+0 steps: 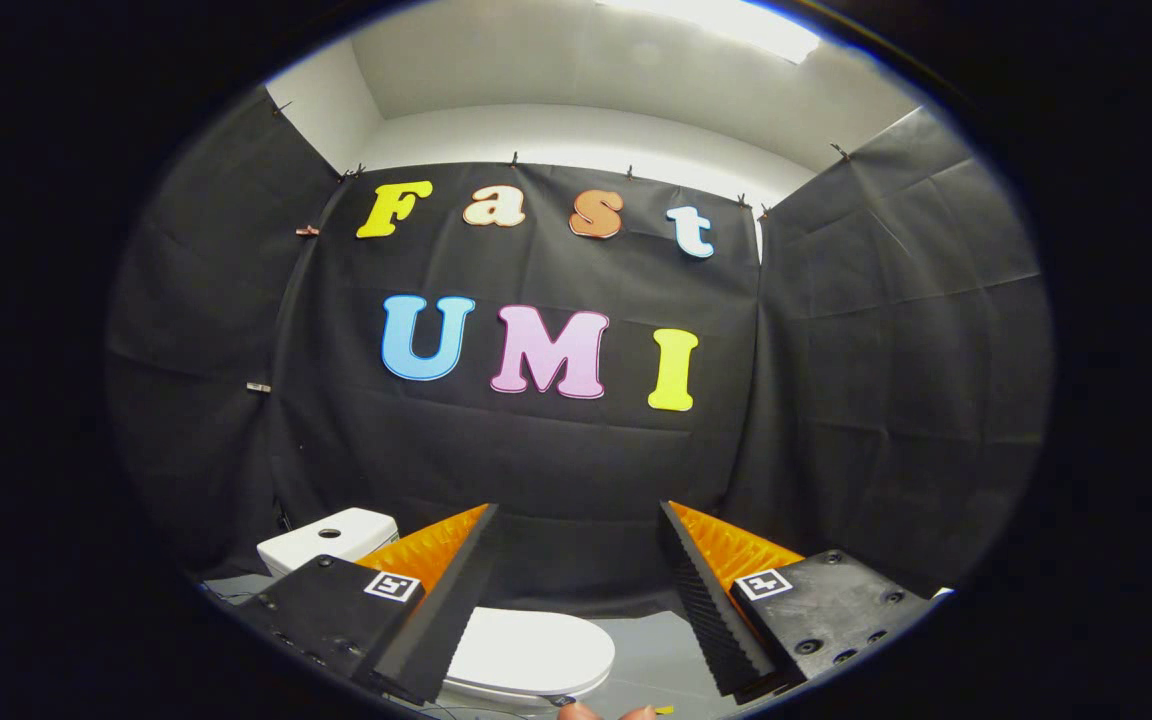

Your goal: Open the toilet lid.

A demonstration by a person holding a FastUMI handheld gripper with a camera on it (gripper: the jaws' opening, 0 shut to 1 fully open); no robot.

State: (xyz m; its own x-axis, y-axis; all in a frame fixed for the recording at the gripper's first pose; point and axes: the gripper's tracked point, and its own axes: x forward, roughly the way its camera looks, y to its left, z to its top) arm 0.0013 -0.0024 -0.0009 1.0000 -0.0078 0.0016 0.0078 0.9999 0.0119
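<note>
A small white toilet stands on the floor below me. Its lid point(534, 650) lies flat and closed, showing between and just below my two fingers, nearer the left one. The white tank point(328, 537) with a round button on top sits behind the left finger. My gripper point(576, 520) is open, its fingers spread wide with nothing between them, and it hovers above the lid without touching it.
Black cloth walls close the booth on three sides. A grey floor point(654, 650) lies to the right of the toilet. Fingertips of a person's hand point(591, 712) peek in just below the lid.
</note>
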